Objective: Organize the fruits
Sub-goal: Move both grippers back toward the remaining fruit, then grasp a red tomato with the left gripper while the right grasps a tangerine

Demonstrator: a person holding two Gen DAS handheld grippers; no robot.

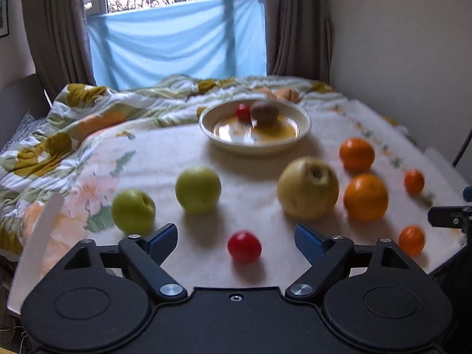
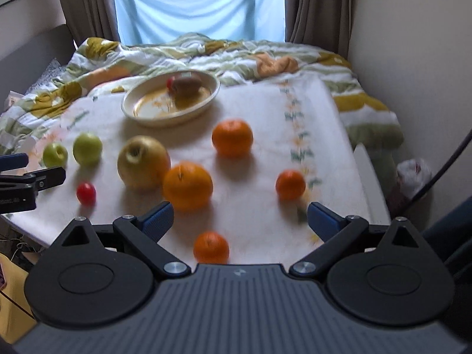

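Observation:
A cream bowl point(image 1: 224, 144) point(image 2: 129, 100) at the back holds a kiwi point(image 1: 264, 112) point(image 2: 187, 84) and a small red fruit point(image 1: 242, 111). On the blanket lie two green apples point(image 1: 133, 211) point(image 1: 198, 188), a large yellow apple point(image 1: 307, 187) point(image 2: 143, 162), several oranges such as one point(image 1: 365, 197) point(image 2: 188, 185), and a red fruit point(image 1: 244, 246) point(image 2: 86, 193). My left gripper point(image 1: 236, 237) is open, just before the red fruit. My right gripper point(image 2: 239, 216) is open above a small orange point(image 2: 211, 247).
The fruit lies on a white floral blanket point(image 1: 165, 153) over a bed. A rumpled duvet point(image 1: 88, 112) lies left and behind. A wall point(image 1: 413, 59) stands close on the right, curtains and a window behind. A white bag point(image 2: 414, 174) sits beside the bed.

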